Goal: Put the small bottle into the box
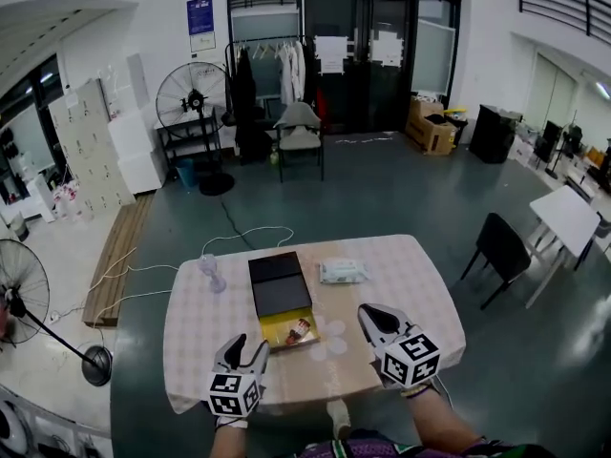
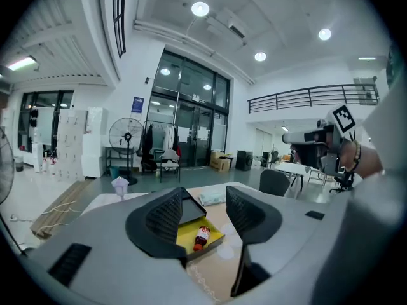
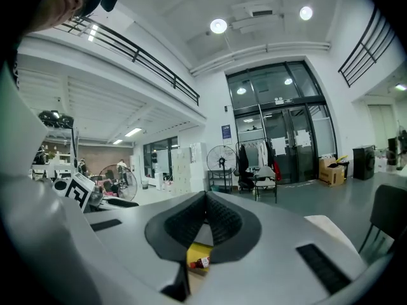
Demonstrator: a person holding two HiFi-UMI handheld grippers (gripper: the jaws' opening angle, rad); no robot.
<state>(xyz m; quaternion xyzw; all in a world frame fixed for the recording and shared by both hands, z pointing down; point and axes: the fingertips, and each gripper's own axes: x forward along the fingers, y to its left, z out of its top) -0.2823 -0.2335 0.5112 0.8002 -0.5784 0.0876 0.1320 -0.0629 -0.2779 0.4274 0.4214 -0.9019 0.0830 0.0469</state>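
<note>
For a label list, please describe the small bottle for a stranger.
On the cloth-covered table lies an open black box with a yellow inside. The small bottle lies on its side in that yellow part, the only reddish thing, with a white label.

I see a table (image 1: 420, 284) under a pale checked cloth. A small clear glass (image 1: 209, 269) stands near its far left corner, and a white packet (image 1: 342, 271) lies near its far edge. A black chair (image 1: 500, 248) stands off its right edge.

No legible print: blue wall poster (image 1: 200, 14), door papers (image 1: 329, 53), label on small bottle (image 1: 299, 330) all too small.
</note>
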